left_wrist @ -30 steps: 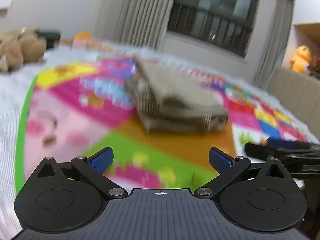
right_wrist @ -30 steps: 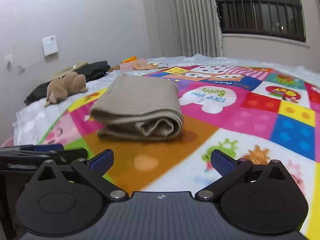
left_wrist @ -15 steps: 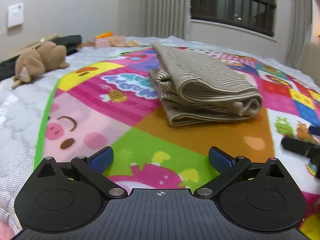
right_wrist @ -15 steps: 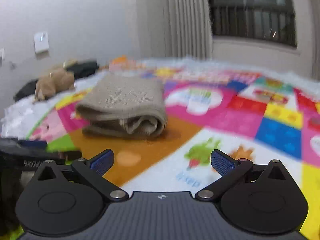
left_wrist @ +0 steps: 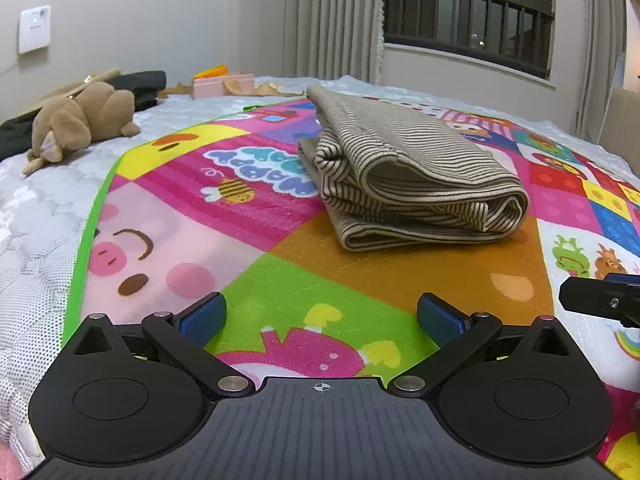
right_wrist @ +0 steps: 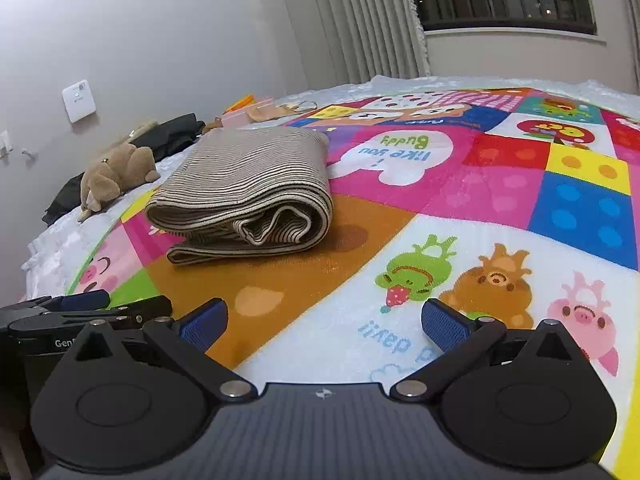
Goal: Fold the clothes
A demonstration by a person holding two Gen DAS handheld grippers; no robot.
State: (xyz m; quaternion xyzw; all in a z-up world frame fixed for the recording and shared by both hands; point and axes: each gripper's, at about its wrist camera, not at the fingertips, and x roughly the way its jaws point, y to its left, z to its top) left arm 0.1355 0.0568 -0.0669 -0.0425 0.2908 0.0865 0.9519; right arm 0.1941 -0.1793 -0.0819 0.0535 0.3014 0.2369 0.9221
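A folded beige striped garment [left_wrist: 412,176] lies on the colourful play mat [left_wrist: 240,216], ahead of both grippers. It also shows in the right wrist view [right_wrist: 244,192]. My left gripper [left_wrist: 320,318] is open and empty, low over the mat's near edge, apart from the garment. My right gripper [right_wrist: 322,320] is open and empty, also short of the garment. The right gripper's tip shows at the right edge of the left wrist view [left_wrist: 600,300]; the left gripper shows at the left of the right wrist view [right_wrist: 88,312].
A brown plush toy [left_wrist: 80,120] and dark clothing [left_wrist: 140,88] lie on the white bedding at the left. A pink box [left_wrist: 222,84] sits at the back. Curtains [left_wrist: 332,20] and a barred window [left_wrist: 468,28] are behind the bed.
Both grippers have drawn back and steadied; the left view has swung level. The folded garment has stayed in place. Both grippers stay open.
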